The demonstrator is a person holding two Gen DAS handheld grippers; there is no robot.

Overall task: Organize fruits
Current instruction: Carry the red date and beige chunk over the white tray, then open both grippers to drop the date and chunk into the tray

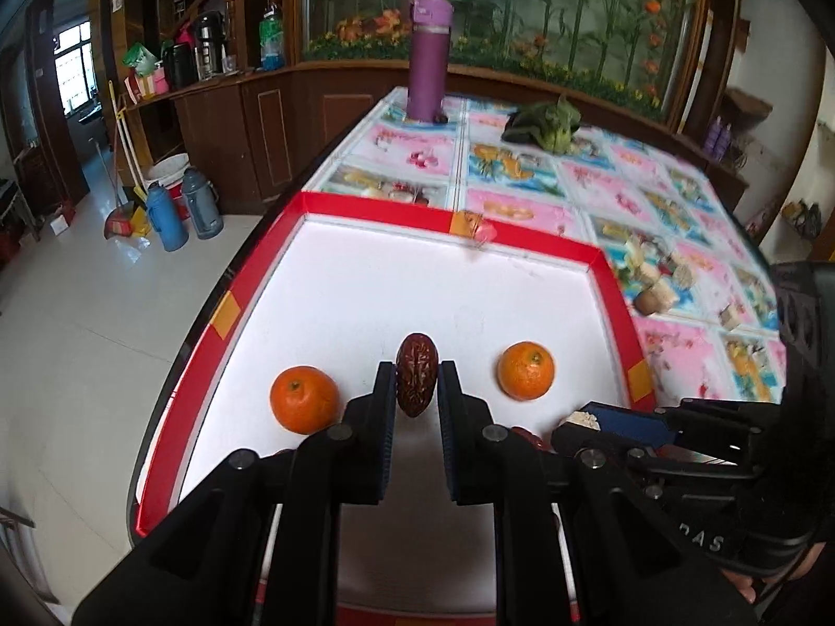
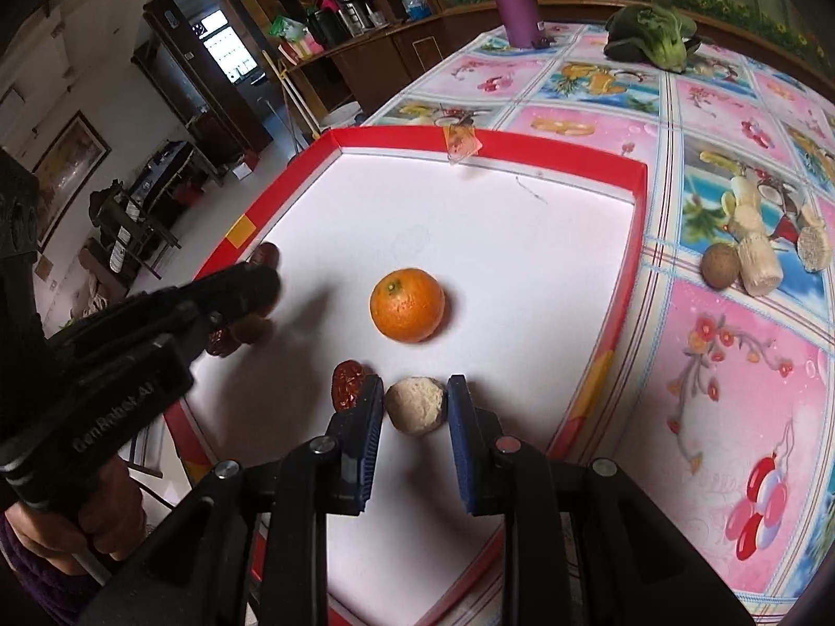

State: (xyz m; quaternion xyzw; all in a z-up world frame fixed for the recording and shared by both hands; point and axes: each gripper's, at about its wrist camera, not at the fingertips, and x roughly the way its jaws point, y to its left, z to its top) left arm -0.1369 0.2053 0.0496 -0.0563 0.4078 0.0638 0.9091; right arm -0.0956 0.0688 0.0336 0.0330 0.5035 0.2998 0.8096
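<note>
My left gripper [image 1: 416,381] is shut on a wrinkled dark red date [image 1: 416,373], held upright over the white tray with a red rim [image 1: 376,208]. Two oranges lie in the tray, one left [image 1: 304,399] and one right [image 1: 526,370] of the date. My right gripper [image 2: 416,404] is closed around a pale beige round fruit [image 2: 416,405] resting on the tray floor [image 2: 522,271]. A red date [image 2: 347,385] lies just left of its left finger. An orange [image 2: 407,305] sits beyond. More dates [image 2: 263,255] lie by the left gripper body [image 2: 156,334].
A purple bottle [image 1: 428,62] stands at the table's far edge, with leafy greens [image 1: 548,125] to its right. A small brown fruit [image 2: 720,266] lies on the patterned tablecloth right of the tray. The table's left edge drops to the tiled floor.
</note>
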